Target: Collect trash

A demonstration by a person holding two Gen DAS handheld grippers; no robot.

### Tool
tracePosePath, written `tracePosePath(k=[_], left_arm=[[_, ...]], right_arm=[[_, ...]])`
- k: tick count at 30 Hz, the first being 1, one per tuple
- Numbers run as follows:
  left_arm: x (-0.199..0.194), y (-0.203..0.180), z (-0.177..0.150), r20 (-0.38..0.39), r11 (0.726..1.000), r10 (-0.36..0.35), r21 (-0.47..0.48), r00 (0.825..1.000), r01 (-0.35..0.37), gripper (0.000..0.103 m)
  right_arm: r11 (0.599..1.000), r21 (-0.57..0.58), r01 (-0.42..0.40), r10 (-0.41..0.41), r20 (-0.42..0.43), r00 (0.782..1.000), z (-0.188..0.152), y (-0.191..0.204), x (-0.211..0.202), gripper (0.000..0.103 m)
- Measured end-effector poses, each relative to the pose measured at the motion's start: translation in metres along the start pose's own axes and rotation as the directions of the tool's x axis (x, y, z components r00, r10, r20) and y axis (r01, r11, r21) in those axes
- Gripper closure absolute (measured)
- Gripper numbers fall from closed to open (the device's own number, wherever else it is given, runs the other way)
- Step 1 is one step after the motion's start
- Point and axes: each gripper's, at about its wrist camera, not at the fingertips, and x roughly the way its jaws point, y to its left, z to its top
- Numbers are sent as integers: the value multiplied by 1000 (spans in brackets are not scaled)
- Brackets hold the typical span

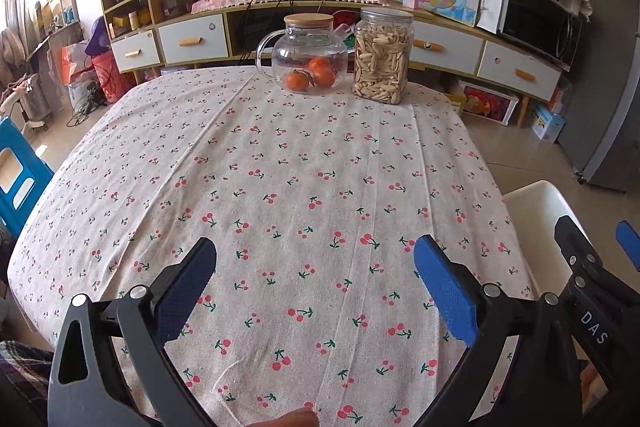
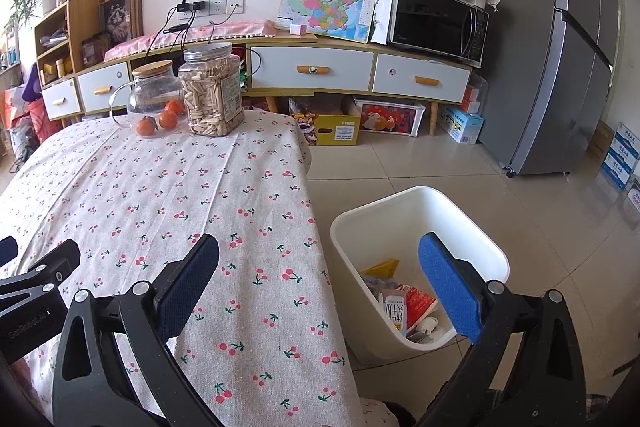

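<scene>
A white trash bin (image 2: pixel 480 227) stands on the floor right of the table and holds a milk carton (image 2: pixel 394 311), a red packet (image 2: pixel 420 301), a yellow wrapper (image 2: pixel 382 267) and crumpled paper. Its rim also shows in the left wrist view (image 1: pixel 536 199). My right gripper (image 2: pixel 320 251) is open and empty, spanning the table's right edge and the bin. My left gripper (image 1: pixel 316 259) is open and empty above the cherry-print tablecloth (image 1: pixel 300 167). The right gripper shows at the far right of the left wrist view (image 1: pixel 596 243).
A glass teapot (image 1: pixel 308 55) with oranges and a jar of seeds (image 1: pixel 382 55) stand at the table's far edge. Behind are a cabinet with drawers (image 2: pixel 312 67), a microwave (image 2: pixel 438 23) and a fridge (image 2: pixel 560 47). A blue stool (image 1: pixel 18 171) is left of the table.
</scene>
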Motion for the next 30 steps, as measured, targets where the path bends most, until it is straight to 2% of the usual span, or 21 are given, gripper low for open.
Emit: tracePosePath(k=[22,30], left_arm=[[3,-1,0,-14,1000,-18,-8,1000,18,7],[0,-3,0,8,1000,0,7,1000,0,7]], right_arm=[[1000,-14,-7,7,-7,1000,1,4,2,7],[1000,-14,-7,7,-10,1000,0,5,3,7]])
